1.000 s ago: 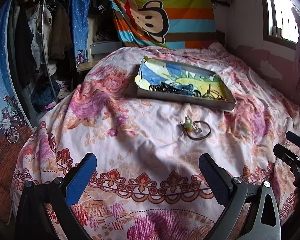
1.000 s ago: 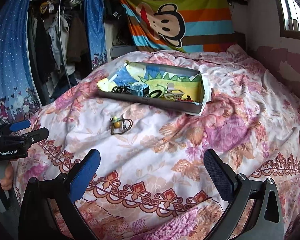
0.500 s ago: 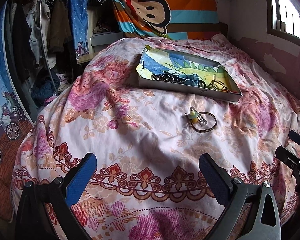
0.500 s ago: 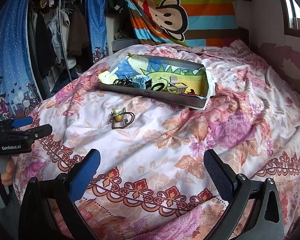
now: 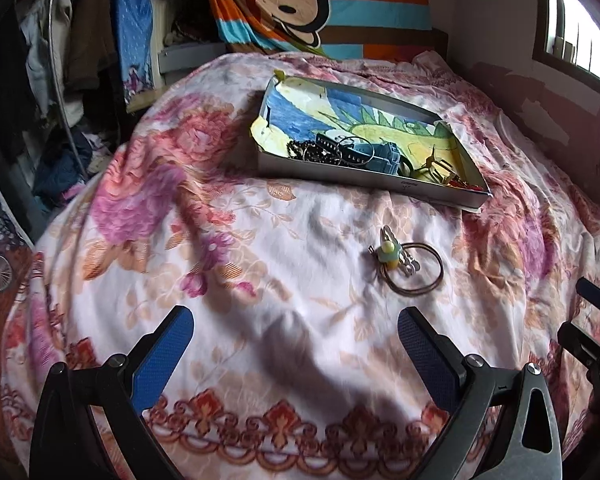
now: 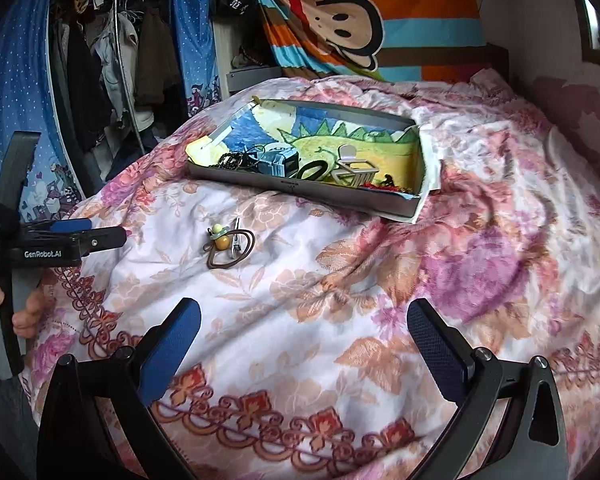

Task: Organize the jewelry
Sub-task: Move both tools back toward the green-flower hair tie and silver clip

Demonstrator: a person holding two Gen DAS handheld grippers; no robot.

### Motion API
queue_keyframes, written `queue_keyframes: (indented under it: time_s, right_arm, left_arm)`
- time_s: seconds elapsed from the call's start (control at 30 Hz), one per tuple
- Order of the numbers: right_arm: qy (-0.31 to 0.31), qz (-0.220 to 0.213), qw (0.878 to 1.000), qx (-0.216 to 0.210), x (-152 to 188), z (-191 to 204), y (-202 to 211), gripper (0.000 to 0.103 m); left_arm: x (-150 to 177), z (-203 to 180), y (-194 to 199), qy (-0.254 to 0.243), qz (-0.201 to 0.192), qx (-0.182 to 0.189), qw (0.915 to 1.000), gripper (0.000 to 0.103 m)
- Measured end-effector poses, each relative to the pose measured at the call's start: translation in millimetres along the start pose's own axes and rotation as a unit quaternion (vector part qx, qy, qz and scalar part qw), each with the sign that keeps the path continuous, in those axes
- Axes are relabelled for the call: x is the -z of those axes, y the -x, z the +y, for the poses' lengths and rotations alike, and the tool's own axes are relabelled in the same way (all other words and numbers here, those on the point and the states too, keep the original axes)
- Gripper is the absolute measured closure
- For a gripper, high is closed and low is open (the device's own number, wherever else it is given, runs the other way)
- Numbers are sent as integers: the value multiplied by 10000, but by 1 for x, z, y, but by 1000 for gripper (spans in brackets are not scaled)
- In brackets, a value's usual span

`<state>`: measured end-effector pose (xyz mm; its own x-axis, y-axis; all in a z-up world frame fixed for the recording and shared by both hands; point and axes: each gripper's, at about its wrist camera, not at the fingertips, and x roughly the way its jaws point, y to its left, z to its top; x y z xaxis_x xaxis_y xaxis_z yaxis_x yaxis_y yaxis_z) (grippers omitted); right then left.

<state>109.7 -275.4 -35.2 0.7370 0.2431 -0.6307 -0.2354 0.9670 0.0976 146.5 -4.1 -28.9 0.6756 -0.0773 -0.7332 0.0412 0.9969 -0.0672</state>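
Note:
A shallow grey tray [image 5: 340, 172] with a dinosaur picture liner sits on the floral bedspread; it also shows in the right wrist view [image 6: 340, 194]. It holds chains, a watch, clips and other jewelry. A small pile lies loose in front of it: a brown bangle [image 5: 430, 284], a yellow-green charm [image 5: 388, 255] and a silver clip [image 5: 410, 265]; the same pile shows in the right wrist view [image 6: 229, 246]. My left gripper [image 5: 293, 340] is open and empty, short of the pile. My right gripper [image 6: 304, 334] is open and empty, right of the pile.
The bed [image 5: 259, 280] is rumpled, with folds around the tray. A clothes rack [image 6: 111, 60] and blue curtains stand off the bed's left side. A striped monkey blanket [image 5: 320, 8] hangs at the head. A wall with a window [image 5: 572, 36] is on the right.
Both grippers have moved forward over the bed toward the loose pile and the tray, which now look larger and closer. Both stay open.

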Motion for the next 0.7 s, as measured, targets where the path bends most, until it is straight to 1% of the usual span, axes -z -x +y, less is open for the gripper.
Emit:
queue_keyframes:
  time_s: [0.23, 0.33, 0.4, 0.53, 0.63, 0.7]
  right_arm:
    - [-355, 171, 9970, -663, -9, -8, -36, 2]
    - [-361, 260, 9954, -848, -12, -2, -52, 11]
    - [-348, 312, 9943, -955, -14, 0, -62, 19]
    - [-337, 379, 9937, -994, -21, 4, -79, 24]
    - [-453, 356, 9940, -928, -27, -5, -84, 24]
    - [-503, 381, 9950, -776, -31, -12, -87, 24]
  left_arm:
    - [-19, 2, -31, 182, 272, 337, 9989, 0]
    - [-25, 1, -43, 202, 346, 459, 9981, 0]
    - [-28, -1, -49, 184, 395, 557, 9975, 1]
    - [-31, -4, -57, 123, 461, 705, 9964, 1]
    - [-29, -9, -61, -50, 501, 781, 9957, 1]
    - [-27, -14, -62, -212, 515, 836, 9949, 2]
